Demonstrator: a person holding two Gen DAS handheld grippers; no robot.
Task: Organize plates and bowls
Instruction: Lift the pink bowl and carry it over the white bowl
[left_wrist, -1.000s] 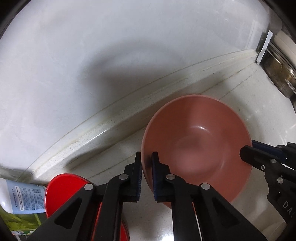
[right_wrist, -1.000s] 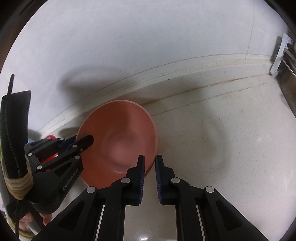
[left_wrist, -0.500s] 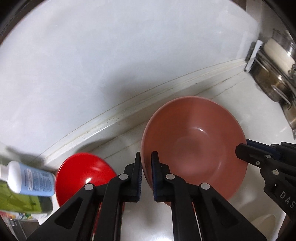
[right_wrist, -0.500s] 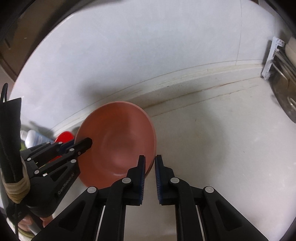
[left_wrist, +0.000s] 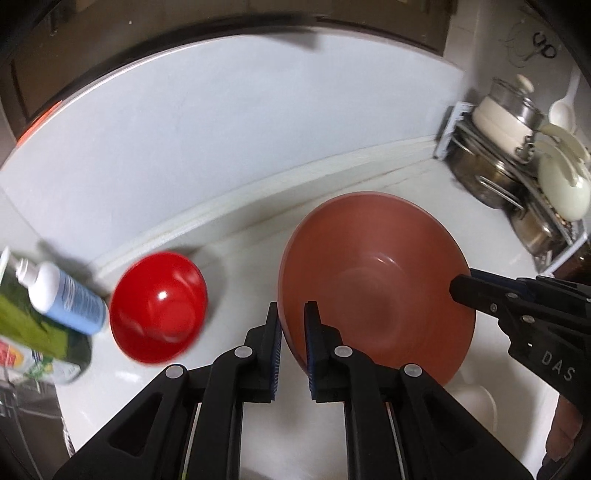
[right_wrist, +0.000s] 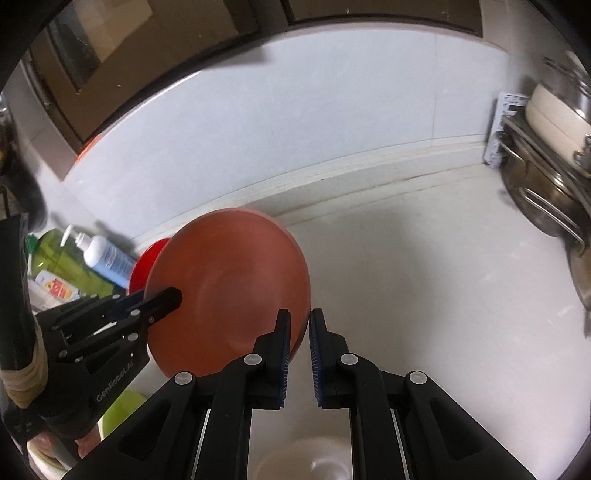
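Bowl (left_wrist: 376, 284), terracotta-coloured, pinched at its rim on two sides and held clear above the table (right_wrist: 424, 280). Left claw (left_wrist: 293, 325) closed on the near-left rim, one finger inside, one outside; right claw (right_wrist: 300, 332) clamped likewise on the opposite rim. Looks stiff and glazed, likely slick and breakable, probably of moderate weight, so best gripped as now, on the rim at opposing points, kept level. Judged mid-carry, with placement not yet done.

Just left, resting on the table: a smaller red bowl (left_wrist: 159, 306), a plausible nesting partner. Beyond that, a white and blue pump bottle (left_wrist: 62, 299) and a green bottle (right_wrist: 62, 266) crowding the left edge. Below the claws, a pale bowl (right_wrist: 314, 461) and something lime green (right_wrist: 118, 410), only partly seen. At far right, a rack of steel pots (left_wrist: 517, 155) and pale lids. Open room across the middle and right of the table; backsplash ledge closing off the rear.
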